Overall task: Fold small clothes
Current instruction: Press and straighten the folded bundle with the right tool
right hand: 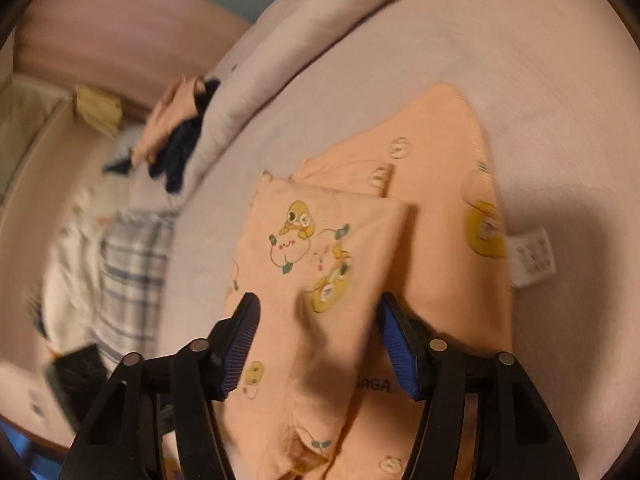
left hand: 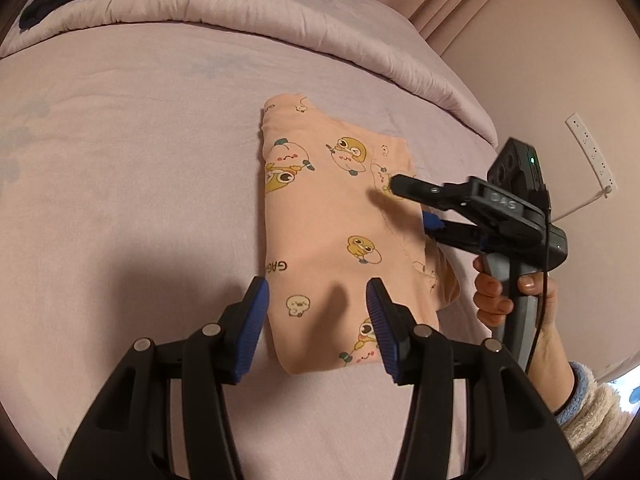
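A small peach garment [left hand: 332, 224] with cartoon prints lies folded on the pink bed sheet [left hand: 132, 184]. My left gripper [left hand: 318, 314] is open and empty, its blue pads just above the garment's near end. My right gripper [left hand: 412, 204] is open at the garment's right edge, one finger over the cloth. In the right wrist view the garment [right hand: 360, 248] shows a folded flap on top and a white care label [right hand: 534, 258] at its right side; the right gripper [right hand: 316, 344] is open over the flap with nothing held.
A rolled pink quilt [left hand: 248, 12] lies along the far side of the bed. A pile of dark and peach clothes [right hand: 180, 136] and a plaid cloth [right hand: 132, 272] lie to the left in the right wrist view. A white power strip [left hand: 592, 152] hangs on the wall.
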Action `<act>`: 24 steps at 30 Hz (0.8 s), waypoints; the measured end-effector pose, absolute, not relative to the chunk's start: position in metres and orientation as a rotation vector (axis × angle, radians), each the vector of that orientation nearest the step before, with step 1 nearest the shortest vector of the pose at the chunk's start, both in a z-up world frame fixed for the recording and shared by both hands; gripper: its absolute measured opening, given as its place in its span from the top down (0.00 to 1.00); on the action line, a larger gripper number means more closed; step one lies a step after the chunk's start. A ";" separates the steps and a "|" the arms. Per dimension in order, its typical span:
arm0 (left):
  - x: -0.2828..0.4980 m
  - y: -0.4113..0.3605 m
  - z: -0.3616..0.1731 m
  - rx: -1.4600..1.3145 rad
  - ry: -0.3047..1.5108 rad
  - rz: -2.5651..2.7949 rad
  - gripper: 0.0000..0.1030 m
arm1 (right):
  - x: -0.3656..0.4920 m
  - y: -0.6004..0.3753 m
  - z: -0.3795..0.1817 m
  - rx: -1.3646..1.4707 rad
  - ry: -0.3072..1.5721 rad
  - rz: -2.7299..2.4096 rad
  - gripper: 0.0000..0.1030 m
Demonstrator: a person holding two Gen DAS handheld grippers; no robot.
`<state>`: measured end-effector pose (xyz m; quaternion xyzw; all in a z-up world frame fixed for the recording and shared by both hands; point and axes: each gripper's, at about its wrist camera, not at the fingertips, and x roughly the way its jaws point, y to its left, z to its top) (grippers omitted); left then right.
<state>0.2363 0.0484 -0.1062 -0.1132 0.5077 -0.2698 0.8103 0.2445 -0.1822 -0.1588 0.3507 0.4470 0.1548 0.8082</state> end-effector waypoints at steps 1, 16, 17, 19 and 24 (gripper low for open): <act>0.235 0.051 -0.107 -0.242 1.085 -0.575 0.52 | 0.248 -0.175 -0.155 0.702 0.953 0.324 0.40; 0.230 0.060 -0.113 -0.239 1.084 -0.563 0.51 | 0.260 -0.160 -0.155 0.513 0.925 0.242 0.82; 0.231 0.060 -0.114 -0.242 1.085 -0.564 0.52 | 0.259 -0.160 -0.154 0.510 0.920 0.242 0.84; 0.232 0.060 -0.114 -0.241 1.088 -0.561 0.51 | 0.258 -0.159 -0.150 0.500 0.905 0.244 0.89; 0.233 0.060 -0.113 -0.235 1.083 -0.565 0.52 | 0.256 -0.155 -0.140 0.484 0.874 0.242 0.90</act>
